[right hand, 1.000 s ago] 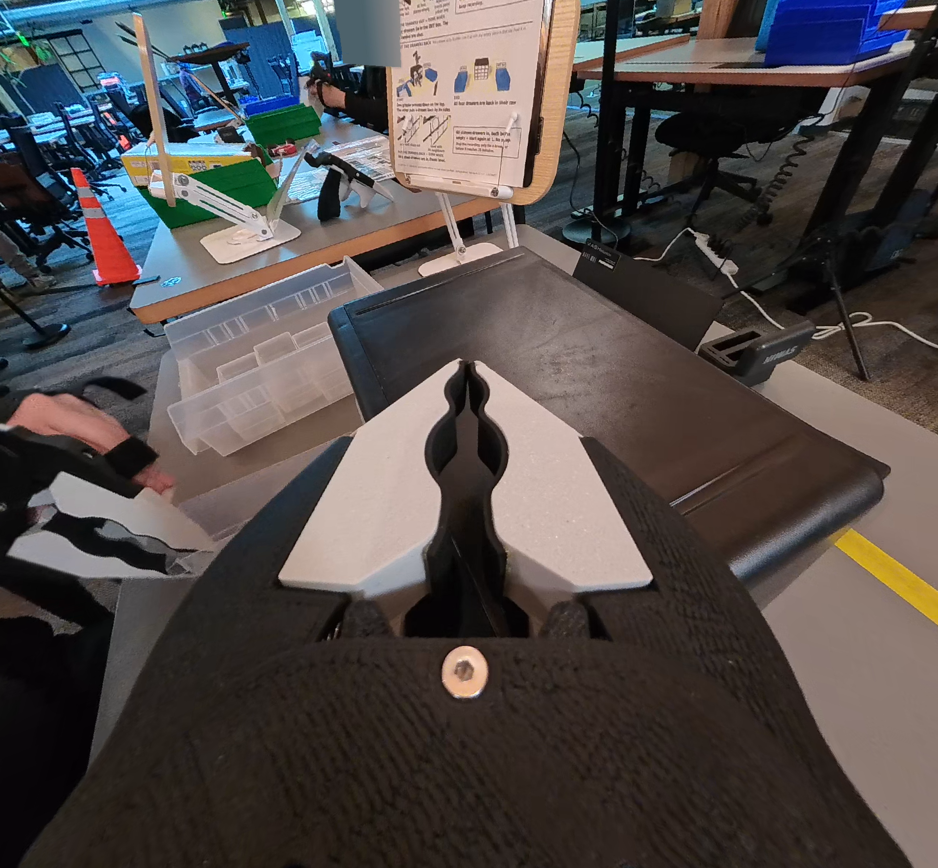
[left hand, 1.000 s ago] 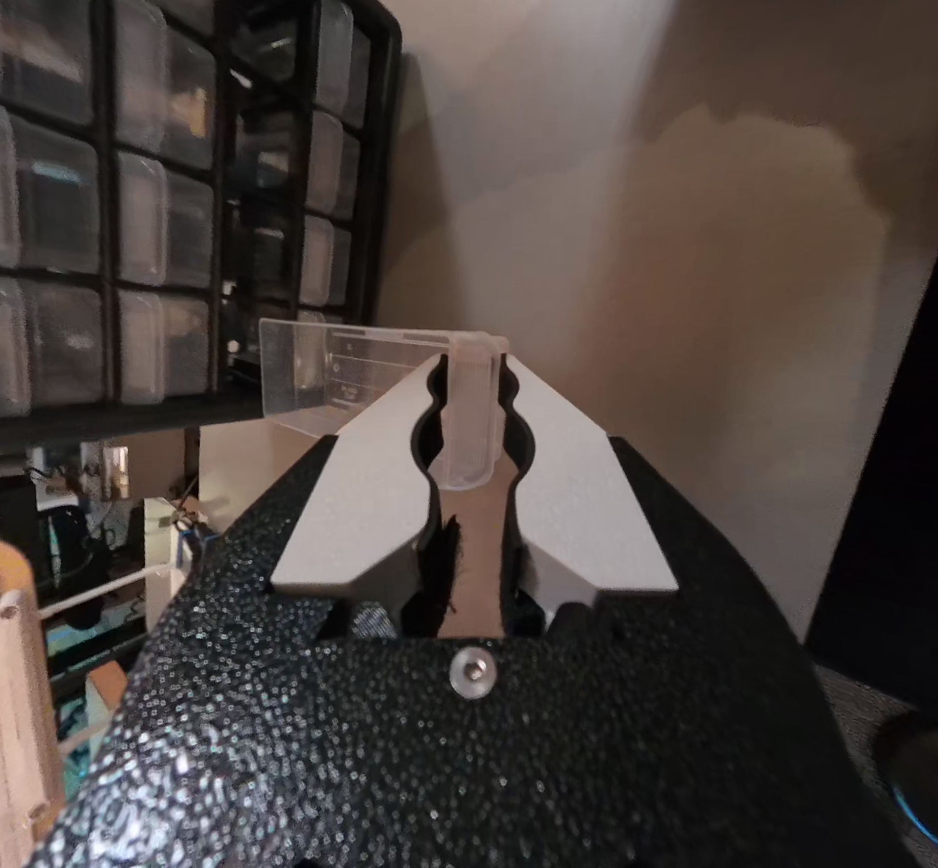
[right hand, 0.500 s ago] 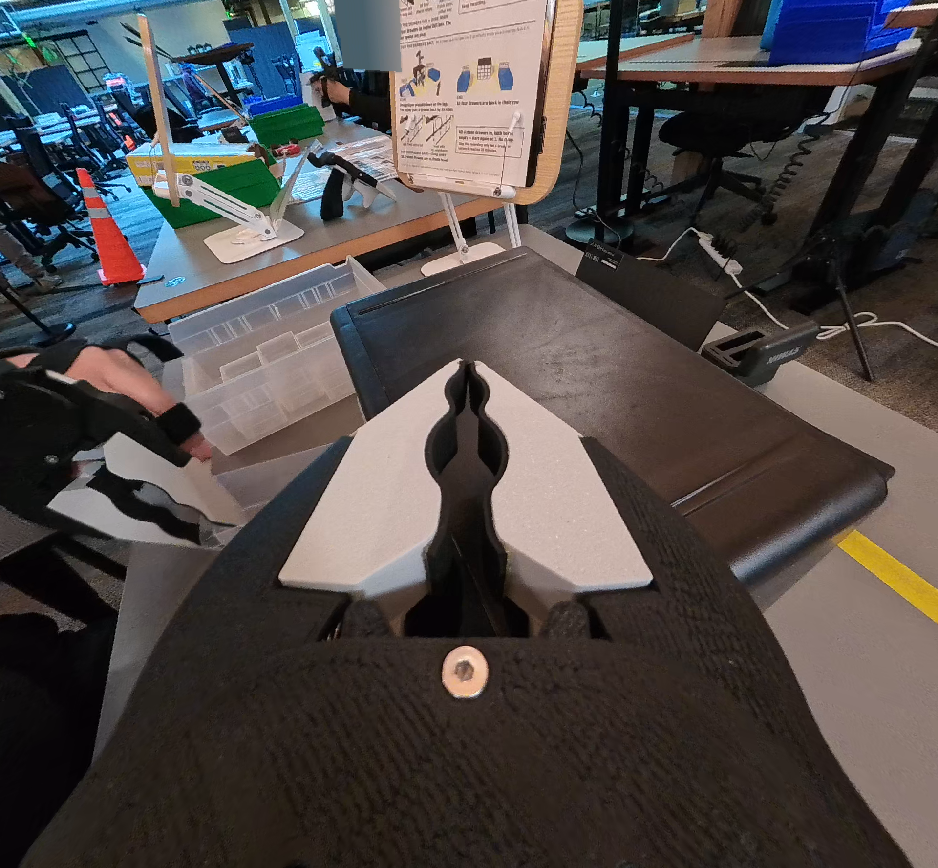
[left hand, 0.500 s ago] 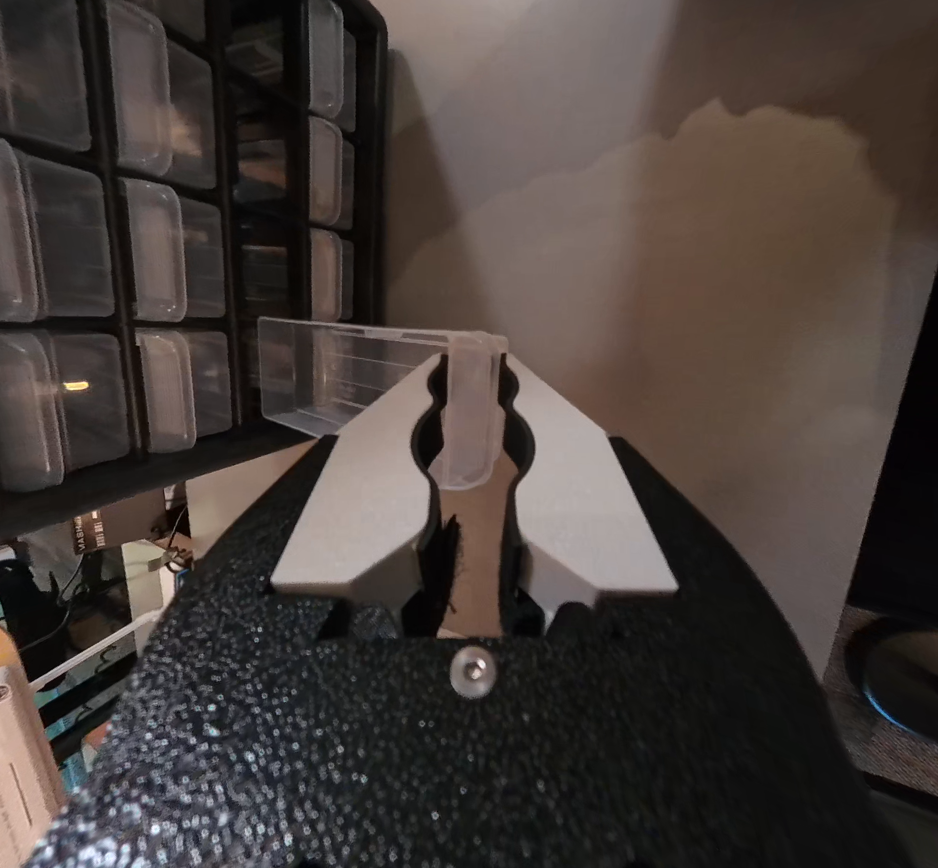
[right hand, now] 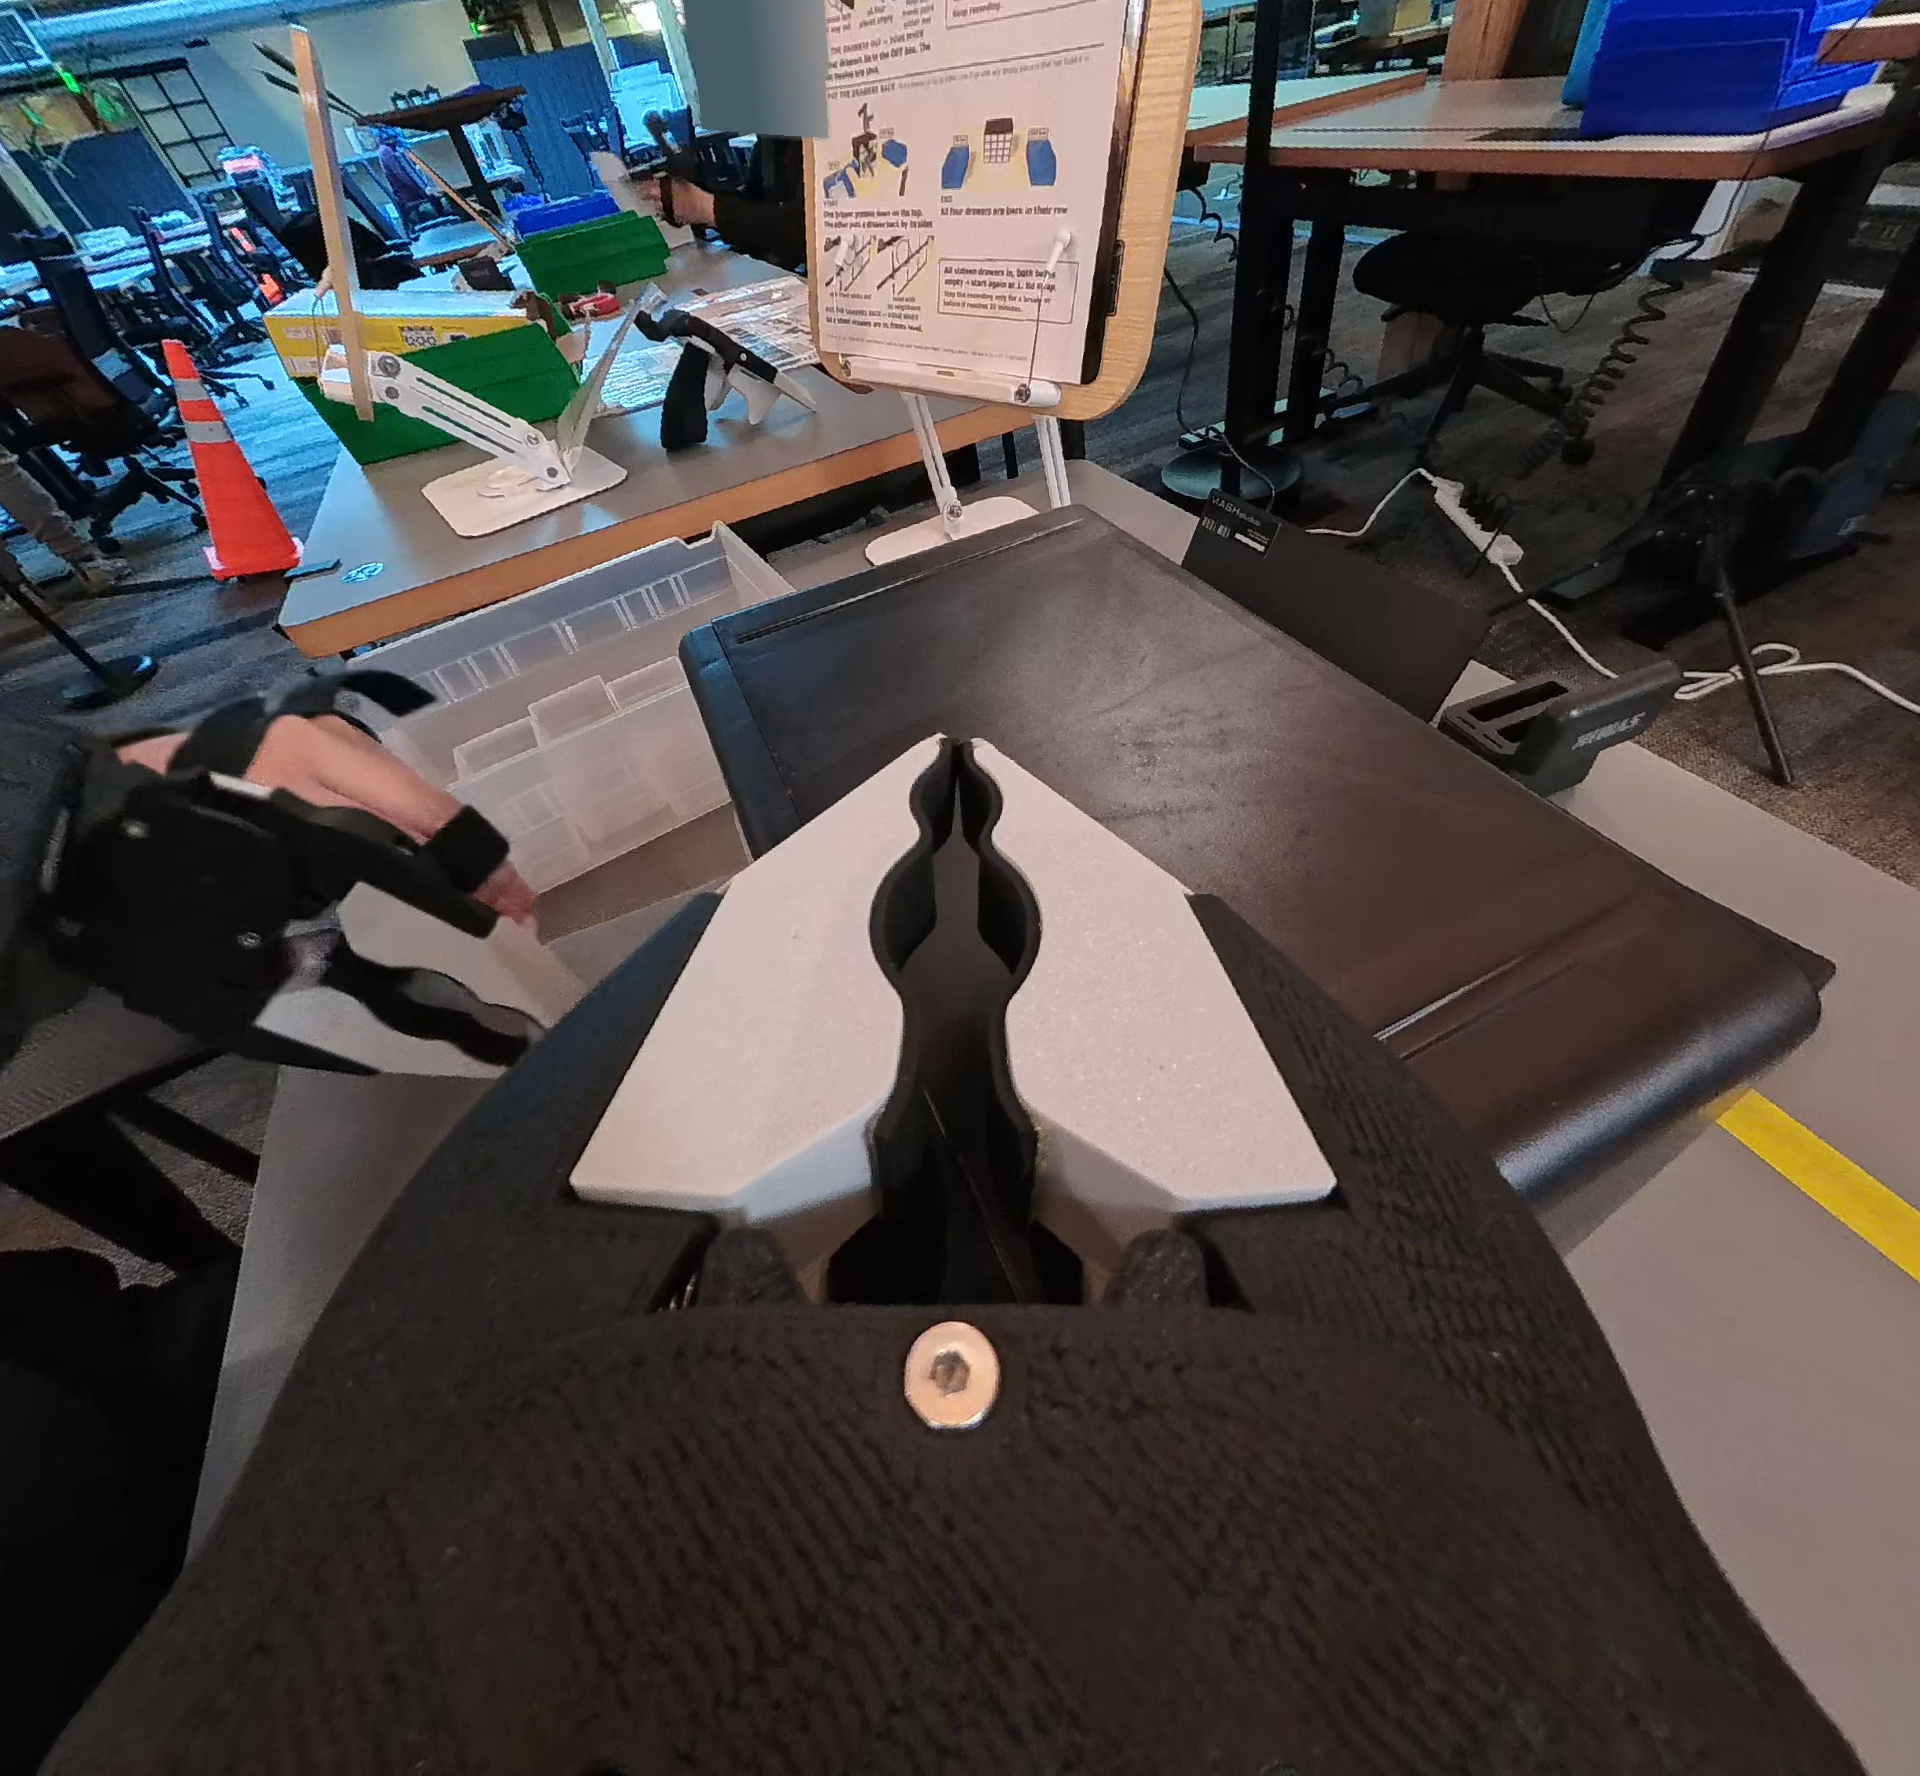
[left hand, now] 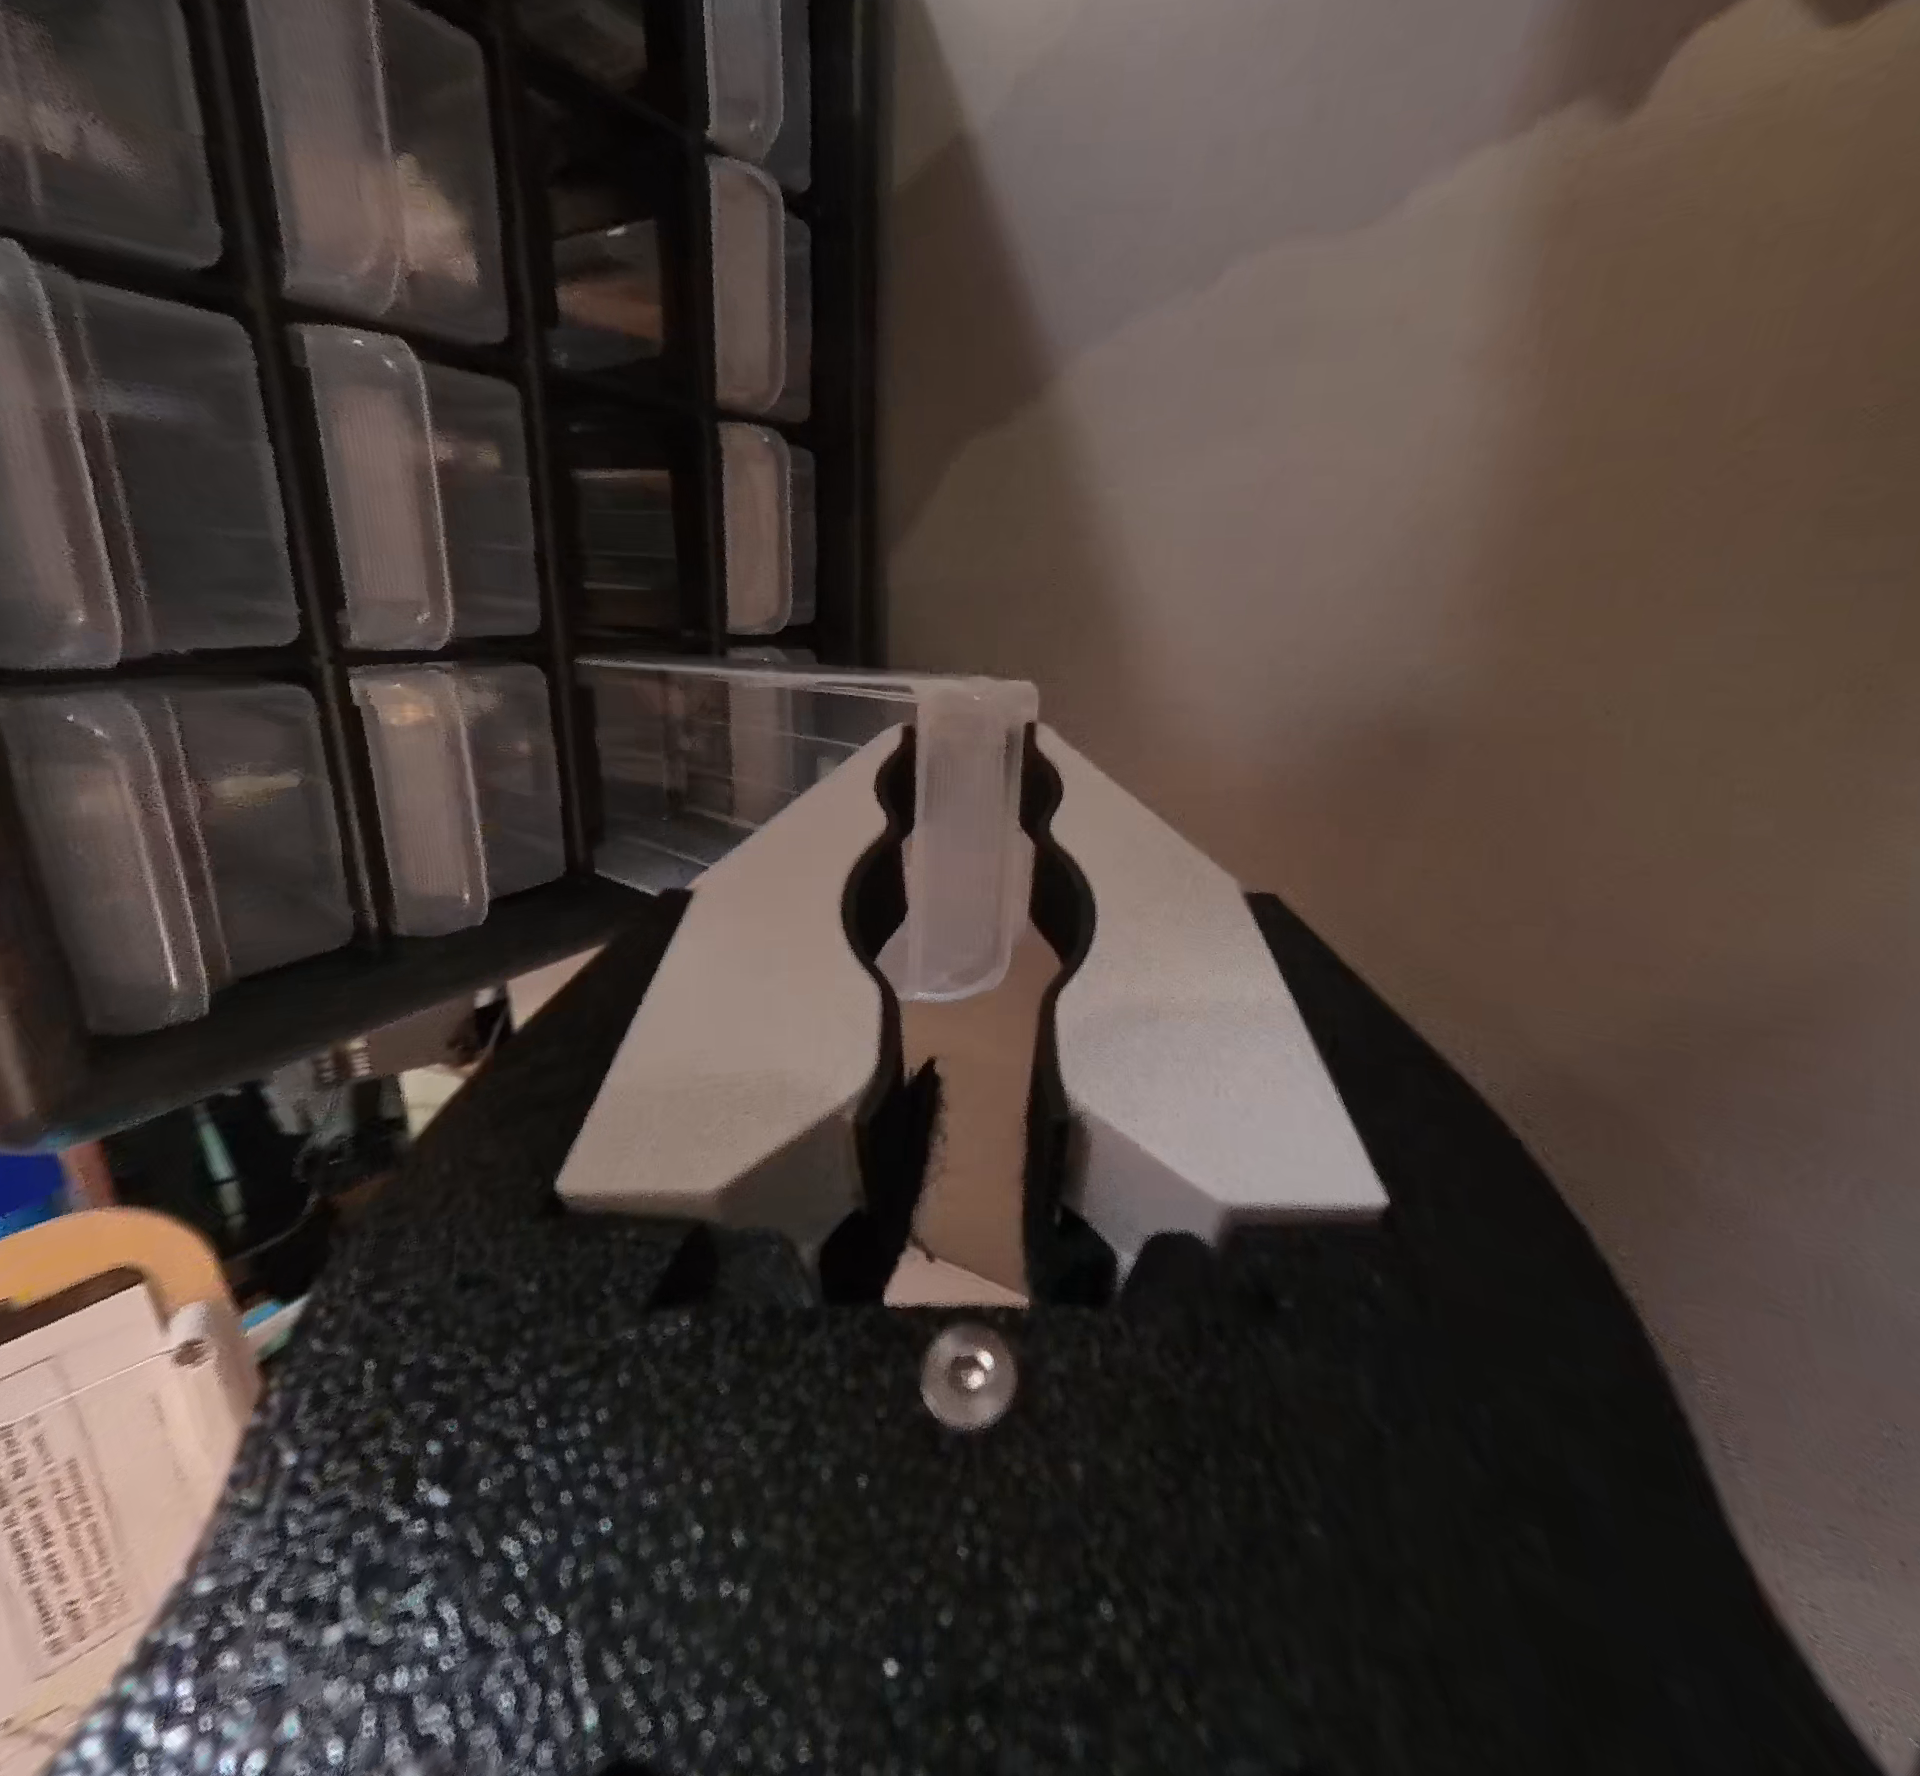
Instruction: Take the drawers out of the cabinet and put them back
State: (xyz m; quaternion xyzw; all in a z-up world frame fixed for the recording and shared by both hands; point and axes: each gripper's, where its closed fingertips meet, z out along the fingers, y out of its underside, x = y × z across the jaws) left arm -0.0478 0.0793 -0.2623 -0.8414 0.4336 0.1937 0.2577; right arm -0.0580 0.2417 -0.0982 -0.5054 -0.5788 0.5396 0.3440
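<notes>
My left gripper (left hand: 966, 739) is shut on the front handle (left hand: 961, 853) of a clear plastic drawer (left hand: 727, 750) and holds it level. The drawer's far end is at a bottom-row opening of the black cabinet (left hand: 312, 1020); I cannot tell if it is inside. Clear drawers fill most other slots. My right gripper (right hand: 956, 750) is shut and empty above the cabinet's flat black top (right hand: 1299, 791). The left gripper also shows in the right wrist view (right hand: 416, 1009), low at the left, in a person's hand (right hand: 343, 770).
A clear bin (right hand: 623, 687) holding several clear drawers stands left of the cabinet. An instruction sheet on a stand (right hand: 977, 168) rises behind it. A beige wall (left hand: 1455, 583) is close on the cabinet's right. A yellow tape line (right hand: 1818, 1176) marks the table.
My left gripper has carried the drawer closer to the cabinet, and its far end now meets the bottom row. The right gripper has hardly moved.
</notes>
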